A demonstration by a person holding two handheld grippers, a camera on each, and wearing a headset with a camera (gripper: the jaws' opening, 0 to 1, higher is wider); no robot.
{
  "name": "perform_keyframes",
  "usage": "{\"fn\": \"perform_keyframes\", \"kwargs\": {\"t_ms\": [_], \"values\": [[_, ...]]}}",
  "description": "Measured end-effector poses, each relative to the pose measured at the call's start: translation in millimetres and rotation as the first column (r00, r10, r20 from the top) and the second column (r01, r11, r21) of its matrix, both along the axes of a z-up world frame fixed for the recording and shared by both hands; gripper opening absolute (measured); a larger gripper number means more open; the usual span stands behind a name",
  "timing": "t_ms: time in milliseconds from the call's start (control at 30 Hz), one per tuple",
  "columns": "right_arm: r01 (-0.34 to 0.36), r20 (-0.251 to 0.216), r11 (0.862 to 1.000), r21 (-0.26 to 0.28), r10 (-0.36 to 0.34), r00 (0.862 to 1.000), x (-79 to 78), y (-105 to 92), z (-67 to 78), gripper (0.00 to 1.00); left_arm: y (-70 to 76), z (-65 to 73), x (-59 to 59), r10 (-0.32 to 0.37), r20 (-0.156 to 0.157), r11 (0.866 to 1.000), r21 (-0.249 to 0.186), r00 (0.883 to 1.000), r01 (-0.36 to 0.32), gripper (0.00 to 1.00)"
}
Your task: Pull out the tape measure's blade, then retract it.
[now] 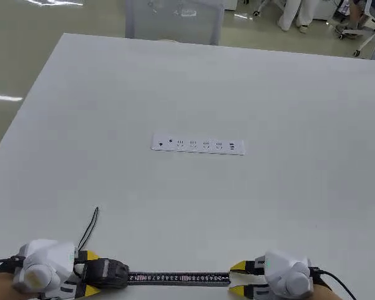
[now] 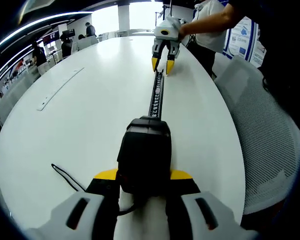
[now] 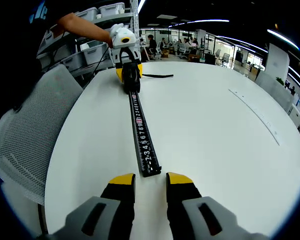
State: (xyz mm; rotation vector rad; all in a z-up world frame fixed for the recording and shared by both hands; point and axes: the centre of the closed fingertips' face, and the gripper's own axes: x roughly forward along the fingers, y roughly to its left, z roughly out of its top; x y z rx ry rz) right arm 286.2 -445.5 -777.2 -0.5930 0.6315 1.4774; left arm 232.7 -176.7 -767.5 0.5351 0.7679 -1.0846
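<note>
1. I am finding the left gripper [image 1: 92, 273] clamped on the black tape measure case [image 2: 145, 155]. Its yellow-tipped jaws are pressing the case from both sides, at the near edge of the white workbench [image 1: 237, 87].
2. The blade [image 3: 141, 135] is lying flat on the bench top, running in a straight line from the case's mouth toward the right gripper [image 3: 151, 181]. The printed numerals are facing up.
3. I am seeing the right gripper's jaws standing apart and grasping nothing. The blade's end hook [image 3: 151, 171] is resting on the bench just ahead of the gap between the two tips. I cannot tell whether it is touching either one.
4. The case's black wrist strap [image 1: 89, 229] is trailing loose on the bench behind the left gripper, clear of the blade.
5. A white power strip [image 1: 198, 145] is lying well apart from the work, toward the middle of the bench. A mesh chair [image 2: 262, 135] is standing beside the bench edge.
6. Progress: I am judging the pull-out step as done, since a good run of blade is lying outside the case.
7. Outstanding: the retraction is not yet done. With the blade lying out and nothing gripping its end, I am judging that a lock or friction is holding it. The pictures are not showing me the lock itself.
8. I am therefore rating the task as roughly half complete.
</note>
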Motion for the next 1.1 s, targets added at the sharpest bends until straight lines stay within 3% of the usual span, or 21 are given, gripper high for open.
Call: {"fn": "perform_keyframes", "kwargs": {"t_ms": [333, 500, 700, 967, 1100], "values": [[0.061, 0.008, 0.998, 0.019, -0.061, 0.998, -0.6, -0.5, 11.7, 0.31, 13.1, 8.4, 0.6, 0.091, 0.024, 0.996, 0.02, 0.996, -0.092, 0.46], [0.12, -0.004, 0.992, 0.031, -0.12, 0.993, -5.2, -3.1, 17.2, 0.37, 17.6, 15.8, -4.8, 0.152, 0.031, 0.988, -0.006, 0.988, -0.152, 0.51], [0.174, 0.003, 0.983, 0.054, -0.175, 0.985, -10.7, -6.7, 26.0, 0.4, 17.7, 27.3, -8.7, 0.268, 0.025, 0.961, -0.072, 0.963, -0.266, 0.57], [0.258, 0.014, 0.964, 0.06, -0.26, 0.966, -17.2, -11.0, 35.4, 0.5, 14.4, 35.7, -22.8, 0.354, 0.041, 0.932, -0.096, 0.934, -0.349, 0.64], [0.286, 0.012, 0.956, 0.063, -0.287, 0.958, -24.5, -11.1, 40.2, 0.53, 14.6, 42.9, -31.3, 0.419, 0.043, 0.903, -0.123, 0.907, -0.411, 0.66]]}}
